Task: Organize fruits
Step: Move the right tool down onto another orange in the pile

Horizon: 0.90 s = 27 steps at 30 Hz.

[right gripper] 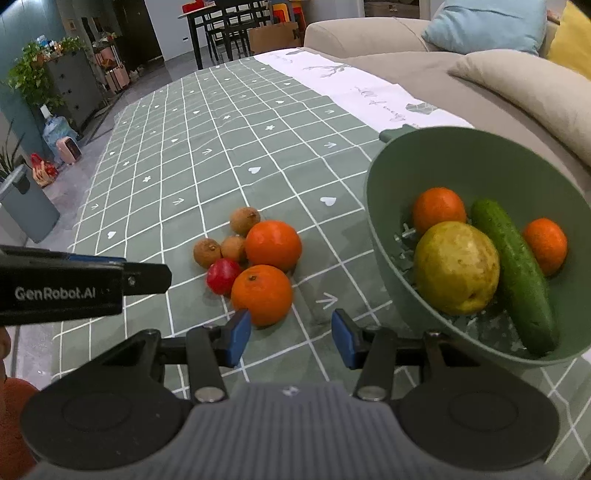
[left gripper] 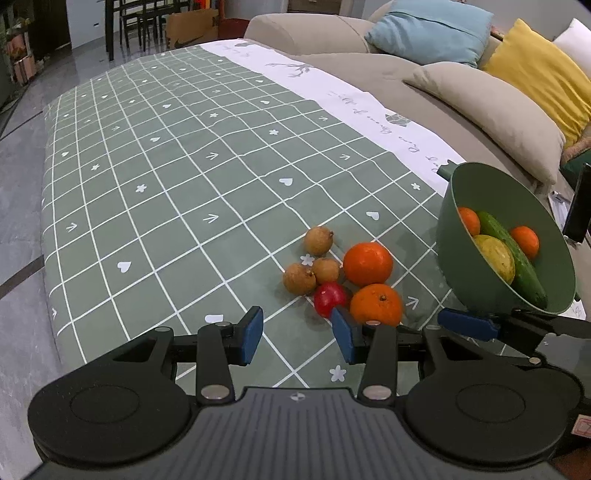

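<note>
1. Nearest the left wrist camera, the left gripper (left gripper: 297, 338) has its blue-padded fingers spread wide with nothing between them; bare green checked tablecloth (left gripper: 177, 177) shows in the gap.
2. Its right-hand pad sits just in front of the small red round fruit (left gripper: 328, 298) and beside the nearer orange mandarin (left gripper: 376, 305); whether it touches either cannot be told.
3. Nearest the right wrist camera, the right gripper (right gripper: 290, 339) is likewise wide open and holds nothing.
4. Its left-hand pad is just beside the nearer mandarin (right gripper: 261, 293); contact cannot be told.
5. Just beyond the grippers, the loose fruit lies in a tight cluster on the cloth: the red fruit (right gripper: 222, 275), the nearer mandarin, a farther orange mandarin (right gripper: 273, 245) and three small brown round fruits (right gripper: 232, 246).
6. To the right of that cluster, a green plastic strainer bowl (right gripper: 443, 162) stands on the tablecloth, apart from the loose fruit.
7. Inside it are a yellow-green pear-like fruit (right gripper: 456, 267), a dark green cucumber (right gripper: 515, 273) lying lengthwise, and two small orange mandarins (right gripper: 437, 208).
8. Farther off, a beige sofa (left gripper: 321, 33) runs along the table's right edge, carrying a beige cushion (left gripper: 491, 110), a pale blue cushion (left gripper: 428, 29) and a yellow cushion (left gripper: 539, 70).
</note>
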Tool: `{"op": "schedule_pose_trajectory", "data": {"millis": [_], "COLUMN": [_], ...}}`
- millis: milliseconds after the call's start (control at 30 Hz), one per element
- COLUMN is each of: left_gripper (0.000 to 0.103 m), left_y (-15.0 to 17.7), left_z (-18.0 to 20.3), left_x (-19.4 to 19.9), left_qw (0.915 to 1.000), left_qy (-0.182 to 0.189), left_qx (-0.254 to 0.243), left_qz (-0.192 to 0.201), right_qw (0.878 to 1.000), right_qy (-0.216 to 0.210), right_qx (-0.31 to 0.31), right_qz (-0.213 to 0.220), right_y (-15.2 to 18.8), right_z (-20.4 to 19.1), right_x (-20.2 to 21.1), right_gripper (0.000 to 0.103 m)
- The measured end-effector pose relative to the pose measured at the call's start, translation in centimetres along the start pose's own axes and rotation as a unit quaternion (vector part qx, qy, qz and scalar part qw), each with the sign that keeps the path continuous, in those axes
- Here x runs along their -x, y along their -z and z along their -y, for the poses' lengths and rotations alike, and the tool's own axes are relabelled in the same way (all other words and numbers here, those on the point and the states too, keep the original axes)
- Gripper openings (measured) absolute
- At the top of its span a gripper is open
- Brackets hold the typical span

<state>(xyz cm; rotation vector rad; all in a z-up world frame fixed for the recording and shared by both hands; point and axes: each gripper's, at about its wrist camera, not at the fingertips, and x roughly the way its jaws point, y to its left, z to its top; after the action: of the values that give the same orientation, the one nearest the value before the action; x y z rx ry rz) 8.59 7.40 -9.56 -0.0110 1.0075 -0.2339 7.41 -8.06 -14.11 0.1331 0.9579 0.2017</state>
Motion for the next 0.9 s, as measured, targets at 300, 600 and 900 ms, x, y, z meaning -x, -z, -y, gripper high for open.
{"op": "schedule_pose_trajectory", "data": {"millis": [300, 600, 900], "left_gripper": [0.051, 0.050, 0.048], "left_y": [-0.2, -1.0, -1.3], "left_z": [0.5, 0.1, 1.0], "left_x": [-2.0, -2.3, -4.2], "left_qw": [0.9998, 0.9995, 0.9983], "left_qy": [0.006, 0.019, 0.034], "left_qx": [-0.004, 0.006, 0.020], "left_qz": [-0.018, -0.026, -0.044], "right_qw": [0.999, 0.998, 0.998], "right_qy": [-0.039, -0.049, -0.041], "right_qx": [-0.010, 0.029, 0.049], "right_qz": [0.000, 0.002, -0.019], "right_y": [-0.2, -1.4, -1.0], "right_z": [0.7, -0.8, -0.6], "right_x": [-0.9, -2.5, -1.7], "right_gripper": [0.045, 0.040, 0.039]}}
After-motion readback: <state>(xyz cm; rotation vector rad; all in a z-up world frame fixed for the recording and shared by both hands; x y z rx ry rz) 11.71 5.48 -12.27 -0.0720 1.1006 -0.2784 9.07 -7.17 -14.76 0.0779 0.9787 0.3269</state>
